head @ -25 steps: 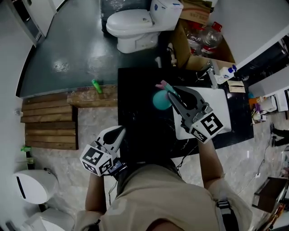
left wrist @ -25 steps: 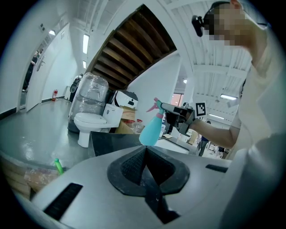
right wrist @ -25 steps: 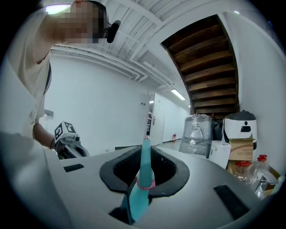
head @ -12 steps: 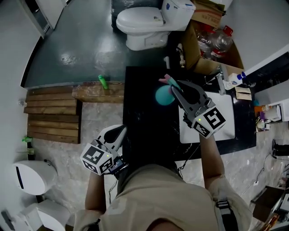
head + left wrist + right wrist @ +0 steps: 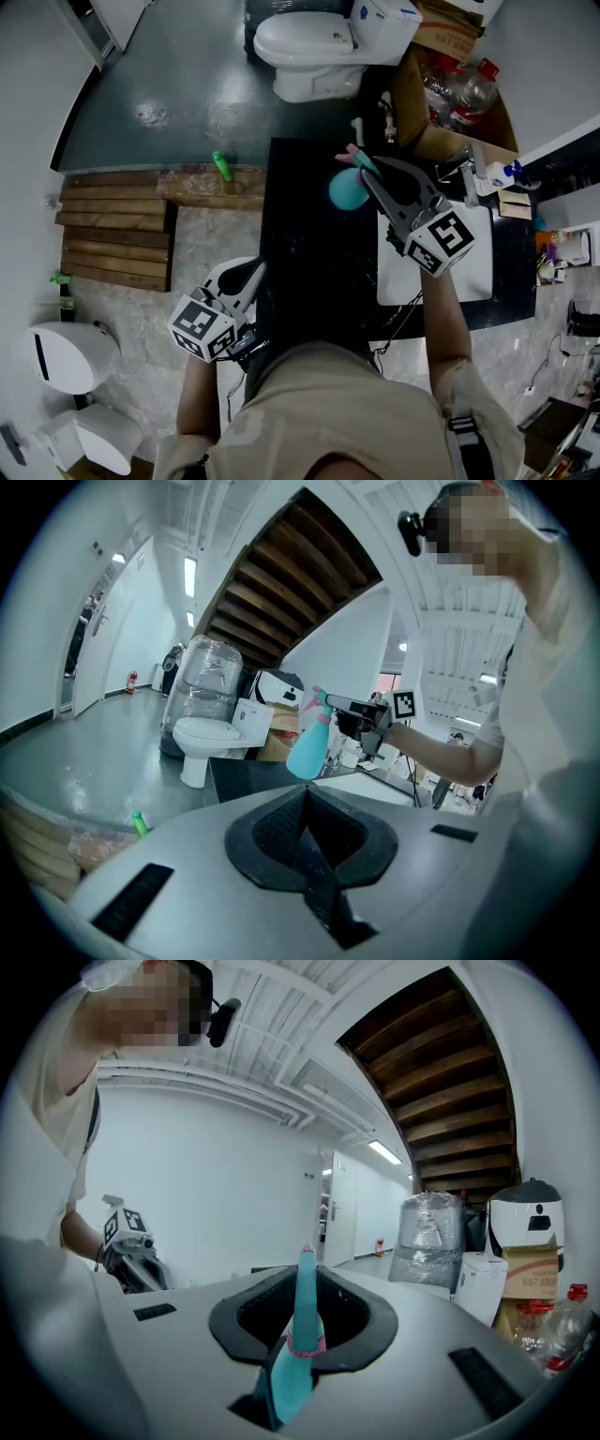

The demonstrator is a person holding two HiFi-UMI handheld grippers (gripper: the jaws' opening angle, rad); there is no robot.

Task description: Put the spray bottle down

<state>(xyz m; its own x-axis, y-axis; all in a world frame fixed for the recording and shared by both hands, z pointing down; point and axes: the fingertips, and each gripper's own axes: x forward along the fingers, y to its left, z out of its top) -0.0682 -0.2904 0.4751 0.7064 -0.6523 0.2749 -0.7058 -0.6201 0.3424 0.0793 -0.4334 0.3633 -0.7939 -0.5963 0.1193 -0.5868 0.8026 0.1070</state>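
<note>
Teal spray bottle (image 5: 345, 190), clamped in the right gripper (image 5: 364, 171), should go down upright onto the black counter (image 5: 309, 248) beneath it before release; left gripper (image 5: 249, 274) closed, empty.

Head view: the fingers (image 5: 386, 187) of the right gripper (image 5: 362, 167) cover the neck of the spray bottle (image 5: 343, 191), and small items (image 5: 494, 175) on the counter (image 5: 309, 244) at frame right are too small to identify.

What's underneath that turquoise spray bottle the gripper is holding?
The black countertop lies under the spray bottle, which the right gripper holds. The patch directly beneath is covered by the bottle itself, so whether it touches the top cannot be told.
</note>
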